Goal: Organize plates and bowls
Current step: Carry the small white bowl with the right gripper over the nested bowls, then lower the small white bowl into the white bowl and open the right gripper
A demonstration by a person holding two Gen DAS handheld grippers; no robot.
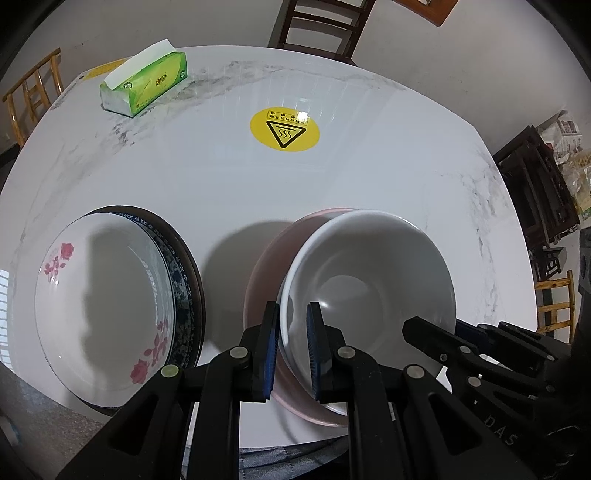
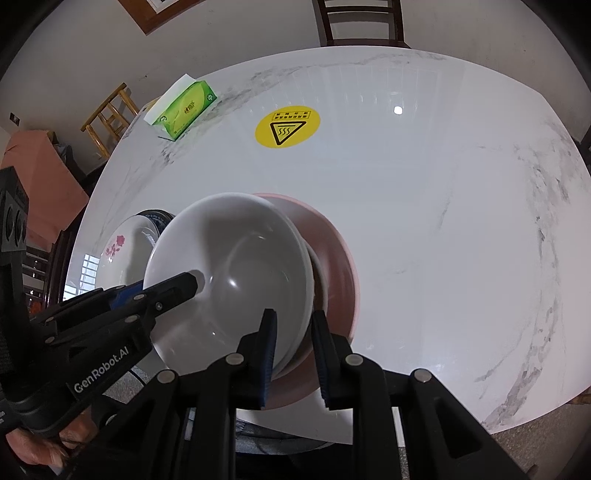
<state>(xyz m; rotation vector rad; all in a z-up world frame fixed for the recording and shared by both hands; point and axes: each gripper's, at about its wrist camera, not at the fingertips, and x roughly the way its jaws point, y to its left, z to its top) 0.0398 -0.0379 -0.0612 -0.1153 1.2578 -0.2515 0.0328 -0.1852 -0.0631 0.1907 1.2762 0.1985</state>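
A plain white bowl (image 1: 369,280) sits tilted inside a pink bowl (image 1: 264,266) near the table's front edge. My left gripper (image 1: 292,325) is shut on the white bowl's left rim, one finger inside and one outside. My right gripper (image 2: 294,332) is shut on the white bowl's (image 2: 236,266) right rim, with the pink bowl (image 2: 340,266) just beyond. To the left lies a stack of plates: a white plate with red roses (image 1: 103,295) on a blue-patterned plate (image 1: 181,280); it also shows in the right wrist view (image 2: 122,240).
The marble table (image 1: 369,166) bears a yellow hot-surface sticker (image 1: 284,129) at the middle and a green tissue box (image 1: 146,83) at the far left. Wooden chairs (image 1: 317,26) stand beyond the table. The table's front edge is right below the bowls.
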